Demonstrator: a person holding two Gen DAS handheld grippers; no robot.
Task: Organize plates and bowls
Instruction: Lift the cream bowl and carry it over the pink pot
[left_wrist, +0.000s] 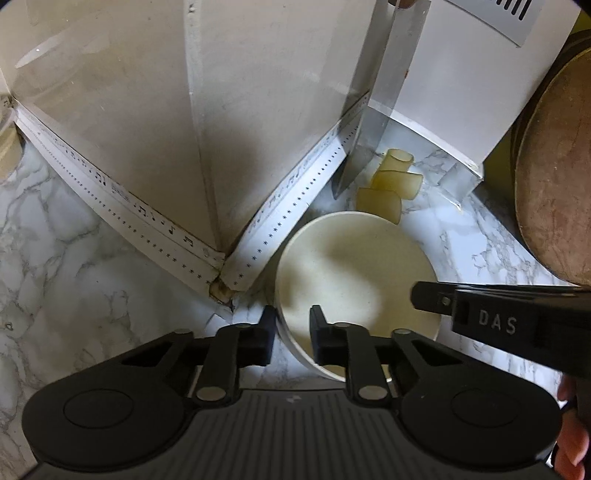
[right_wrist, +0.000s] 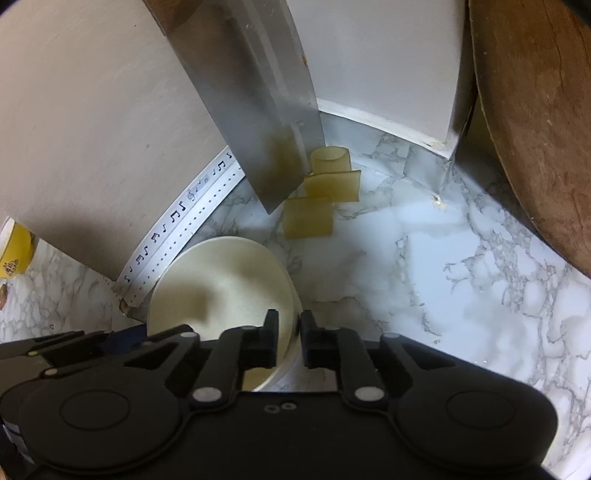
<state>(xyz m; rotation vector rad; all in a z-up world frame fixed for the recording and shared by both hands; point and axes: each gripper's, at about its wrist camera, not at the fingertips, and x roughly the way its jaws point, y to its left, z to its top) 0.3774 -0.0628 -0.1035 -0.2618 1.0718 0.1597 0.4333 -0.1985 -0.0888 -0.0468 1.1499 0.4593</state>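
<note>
Left wrist view: I am pinching both grippers, left gripper (left_wrist: 291, 325) and right gripper (right_wrist: 290, 334), onto the bowl (left_wrist: 351, 269) rim, lifting not yet started.

The wooden board (left_wrist: 554, 177) runs off the frame's right edge — the yellow cup (right_wrist: 16, 251) off the left.

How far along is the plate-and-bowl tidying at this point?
Done: nothing sorted or stacked is visible. In hand: both grippers are clamped on the rim of the cream bowl, the left gripper at its left side and the right gripper at its right side, while it sits on the marble counter near the wall corner. Left: lifting and placing it; no destination or other dishes show.
</note>
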